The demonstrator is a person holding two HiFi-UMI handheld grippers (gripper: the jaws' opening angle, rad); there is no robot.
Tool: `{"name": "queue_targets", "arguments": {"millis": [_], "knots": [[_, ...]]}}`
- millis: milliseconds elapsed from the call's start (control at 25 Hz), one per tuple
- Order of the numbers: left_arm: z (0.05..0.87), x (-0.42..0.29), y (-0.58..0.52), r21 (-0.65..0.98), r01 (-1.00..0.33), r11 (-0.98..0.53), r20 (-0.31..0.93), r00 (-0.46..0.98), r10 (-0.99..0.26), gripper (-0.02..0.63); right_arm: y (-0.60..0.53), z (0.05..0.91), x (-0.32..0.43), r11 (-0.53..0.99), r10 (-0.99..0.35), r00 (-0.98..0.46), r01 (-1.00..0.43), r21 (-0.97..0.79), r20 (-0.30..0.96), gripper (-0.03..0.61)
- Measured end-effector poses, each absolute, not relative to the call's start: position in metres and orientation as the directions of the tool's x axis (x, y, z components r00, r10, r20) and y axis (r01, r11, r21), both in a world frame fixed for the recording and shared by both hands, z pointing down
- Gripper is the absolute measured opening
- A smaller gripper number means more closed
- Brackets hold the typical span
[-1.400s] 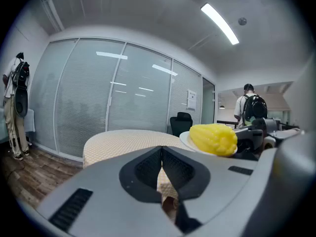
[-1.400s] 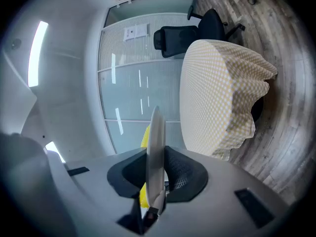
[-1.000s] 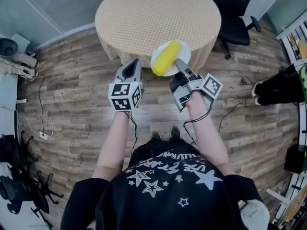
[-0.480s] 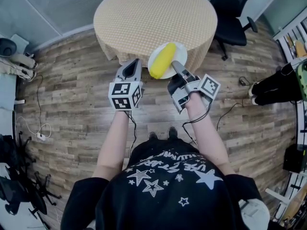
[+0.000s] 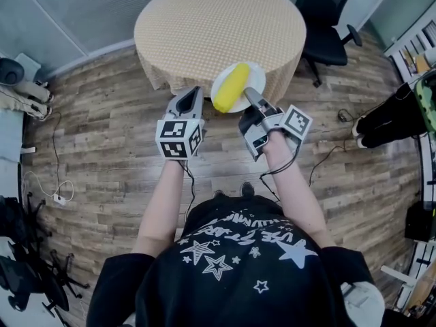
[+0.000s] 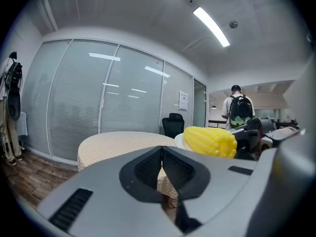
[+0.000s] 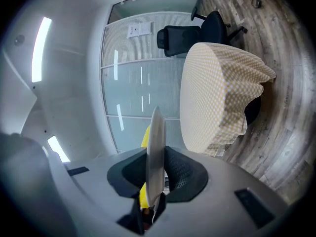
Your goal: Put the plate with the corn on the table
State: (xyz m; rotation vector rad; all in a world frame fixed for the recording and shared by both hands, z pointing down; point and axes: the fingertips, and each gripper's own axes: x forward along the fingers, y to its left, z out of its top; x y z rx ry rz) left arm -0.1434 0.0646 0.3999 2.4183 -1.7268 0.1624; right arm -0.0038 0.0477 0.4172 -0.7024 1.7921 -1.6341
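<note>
Right gripper point(image 5: 250, 95) carries a small round white plate point(image 5: 258, 75), prob. ceramic, w/ one yellow cob of corn point(image 5: 231, 87) lying across it; its fingers are clamped on the plate's near rim, the thin edge showing end-on between them in the right gripper view; the plate hangs in the air at the near edge of the round table point(image 5: 211, 26) draped in tan checked cloth, and by the look of it is not yet set down. Left gripper point(image 5: 189, 95) rides just left of the plate, fingers pressed together on nothing; a black office chair point(image 5: 327, 19) stands beyond the table, wood-plank floor point(image 5: 102, 114) below.

Handling, as a judgement: the plate is stiff & fairly light but likely glazed, so slick betw. the fingers, & breakable if dropped; it is held by one rim only, w/ the cob's weight out past the grip, so it will want to dip at the far side; the cob is rounded & lies loose, free to roll off unless the plate stays level. Best hold is the rim, one finger above & one below, as now.

Looks: plain white, shallow, no pattern visible; cob bright yellow, kernels in neat rows, spanning most of the plate, near end reaching about to the rim.
</note>
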Motion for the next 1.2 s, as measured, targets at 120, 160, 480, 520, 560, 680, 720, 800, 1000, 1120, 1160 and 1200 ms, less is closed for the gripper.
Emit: {"name": "queue_targets", "arguments": {"millis": [120, 160, 480, 520, 560, 680, 720, 800, 1000, 1120, 1160, 1200], "knots": [[0.401, -0.145, 0.067, 0.072, -0.937, -0.341, 0.188, 0.348, -0.918, 0.008, 0.048, 0.417, -0.006, 0.095, -0.747, -0.659, 0.014, -0.995, -0.081, 0.077], [0.402, -0.145, 0.067, 0.071, -0.934, -0.350, 0.189, 0.357, -0.915, 0.008, 0.048, 0.417, -0.006, 0.094, -0.752, -0.654, 0.014, -0.995, -0.080, 0.077], [0.404, -0.151, 0.069, 0.076, -0.923, -0.377, 0.189, 0.385, -0.903, 0.008, 0.046, 0.413, -0.008, 0.087, -0.774, -0.628, 0.025, -0.996, -0.083, 0.077], [0.405, -0.153, 0.069, 0.080, -0.923, -0.375, 0.189, 0.384, -0.904, 0.008, 0.045, 0.414, -0.007, 0.084, -0.779, -0.622, 0.030, -0.996, -0.084, 0.078], [0.405, -0.154, 0.069, 0.082, -0.924, -0.374, 0.190, 0.383, -0.904, 0.008, 0.044, 0.414, -0.006, 0.083, -0.784, -0.615, 0.031, -0.996, -0.085, 0.078], [0.407, -0.156, 0.066, 0.092, -0.926, -0.366, 0.192, 0.378, -0.906, 0.008, 0.039, 0.414, -0.004, 0.083, -0.789, -0.608, 0.041, -0.996, -0.091, 0.077], [0.408, -0.156, 0.064, 0.094, -0.927, -0.363, 0.192, 0.374, -0.907, 0.008, 0.036, 0.416, -0.003, 0.079, -0.788, -0.609, 0.047, -0.996, -0.092, 0.078], [0.409, -0.153, 0.058, 0.094, -0.930, -0.356, 0.194, 0.368, -0.910, 0.008, 0.029, 0.421, 0.001, 0.069, -0.786, -0.613, 0.049, -0.996, -0.085, 0.077], [0.413, -0.141, 0.031, 0.088, -0.931, -0.353, 0.201, 0.364, -0.910, 0.008, 0.002, 0.432, 0.007, 0.069, -0.768, -0.638, 0.021, -0.997, -0.067, 0.078], [0.418, -0.132, 0.013, 0.089, -0.936, -0.341, 0.207, 0.352, -0.913, 0.008, -0.016, 0.437, 0.011, 0.065, -0.753, -0.654, 0.033, -0.997, -0.070, 0.078], [0.420, -0.129, 0.006, 0.091, -0.938, -0.336, 0.211, 0.347, -0.914, 0.008, -0.023, 0.439, 0.013, 0.063, -0.748, -0.661, 0.034, -0.997, -0.069, 0.078], [0.422, -0.126, -0.001, 0.091, -0.939, -0.330, 0.215, 0.342, -0.915, 0.008, -0.030, 0.440, 0.015, 0.062, -0.742, -0.667, 0.032, -0.998, -0.067, 0.078]]}}
